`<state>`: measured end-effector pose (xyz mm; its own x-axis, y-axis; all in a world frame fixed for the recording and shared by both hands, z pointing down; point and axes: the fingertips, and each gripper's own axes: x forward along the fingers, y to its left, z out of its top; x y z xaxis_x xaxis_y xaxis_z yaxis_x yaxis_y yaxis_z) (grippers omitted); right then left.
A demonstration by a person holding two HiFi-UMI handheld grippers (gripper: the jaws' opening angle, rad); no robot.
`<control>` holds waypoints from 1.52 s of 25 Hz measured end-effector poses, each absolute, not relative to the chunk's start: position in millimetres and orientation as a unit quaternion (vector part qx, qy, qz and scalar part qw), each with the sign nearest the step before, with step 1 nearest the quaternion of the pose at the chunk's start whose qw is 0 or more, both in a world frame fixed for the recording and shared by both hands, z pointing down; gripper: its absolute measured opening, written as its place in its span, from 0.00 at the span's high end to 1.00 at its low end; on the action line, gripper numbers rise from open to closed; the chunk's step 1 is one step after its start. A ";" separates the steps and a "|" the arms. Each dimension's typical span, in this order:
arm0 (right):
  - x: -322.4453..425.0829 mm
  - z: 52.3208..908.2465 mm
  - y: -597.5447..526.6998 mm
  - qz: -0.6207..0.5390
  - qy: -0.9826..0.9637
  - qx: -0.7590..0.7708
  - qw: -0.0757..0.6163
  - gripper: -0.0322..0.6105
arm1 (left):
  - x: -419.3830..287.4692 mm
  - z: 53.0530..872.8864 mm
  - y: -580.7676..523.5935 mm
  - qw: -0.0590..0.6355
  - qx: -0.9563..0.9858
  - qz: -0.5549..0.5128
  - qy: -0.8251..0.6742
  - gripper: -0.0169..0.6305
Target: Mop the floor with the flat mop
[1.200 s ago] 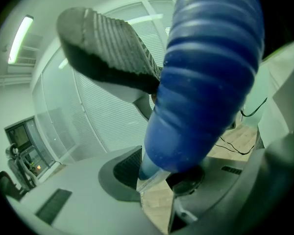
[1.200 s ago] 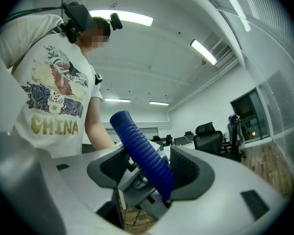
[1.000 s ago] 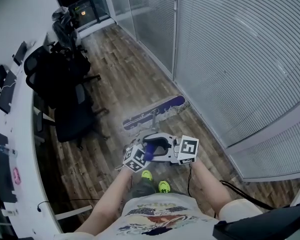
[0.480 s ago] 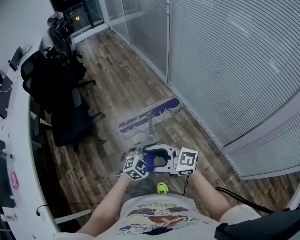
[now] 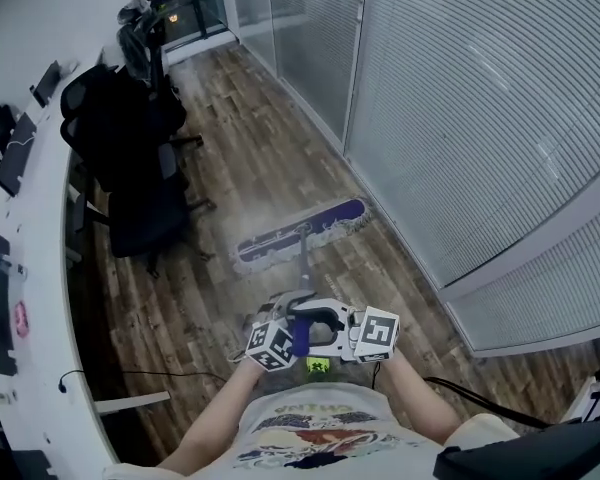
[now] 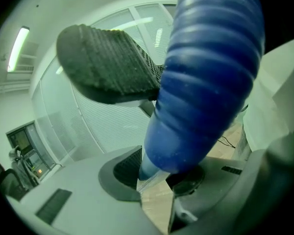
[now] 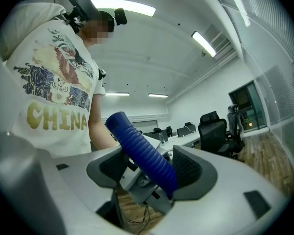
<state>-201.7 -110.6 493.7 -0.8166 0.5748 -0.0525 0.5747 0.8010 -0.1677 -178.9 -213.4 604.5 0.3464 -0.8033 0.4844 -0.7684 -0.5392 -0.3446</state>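
Your left tongs (image 6: pixel 156 176) and right tongs (image 7: pixel 149 173) are each partly closed, clamped on the flat mop's ribbed blue handle grip (image 7: pixel 143 151). The mop's long blue head with pale fringe (image 5: pixel 300 230) lies flat on the brown wood-plank floor (image 5: pixel 250 148). Its right end is near the floor's edge by the blind-covered glass wall (image 5: pixel 460 118).

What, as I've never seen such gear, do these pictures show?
No robot here: a person carries a two-jaw gripper in each hand. The head view looks down from a camera on their head; the other two views ride on the grippers, looking along their jaws. The left gripper and right gripper both clamp the blue ribbed grip of a flat mop, whose mop head lies on the wooden floor beside a wall of blinds. Black office chairs stand by a white desk.
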 end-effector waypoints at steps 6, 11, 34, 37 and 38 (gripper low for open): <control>-186.9 486.4 -27.9 0.089 -0.947 -0.309 0.009 0.55 | -163.0 594.7 -132.1 0.019 -0.820 -0.290 0.493 0.84; -184.1 486.7 26.3 0.091 -0.943 -0.319 0.015 0.55 | -159.4 594.4 -79.5 0.014 -0.818 -0.279 0.502 0.84; -254.0 494.9 -125.6 0.087 -0.934 -0.347 -0.001 0.53 | -233.3 599.4 -232.4 0.007 -0.823 -0.276 0.496 0.83; -271.9 488.9 -179.8 0.087 -0.931 -0.353 -0.012 0.53 | -253.4 597.2 -285.2 0.001 -0.820 -0.278 0.501 0.83; -276.5 487.0 -195.4 0.084 -0.930 -0.358 -0.015 0.53 | -257.2 596.5 -300.3 -0.002 -0.820 -0.279 0.500 0.83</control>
<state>-276.5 -195.4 487.0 -0.7439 0.6624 -0.0889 0.6676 0.7301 -0.1460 -257.2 -300.3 596.5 0.3450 -0.8189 0.4587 -0.8208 -0.5002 -0.2757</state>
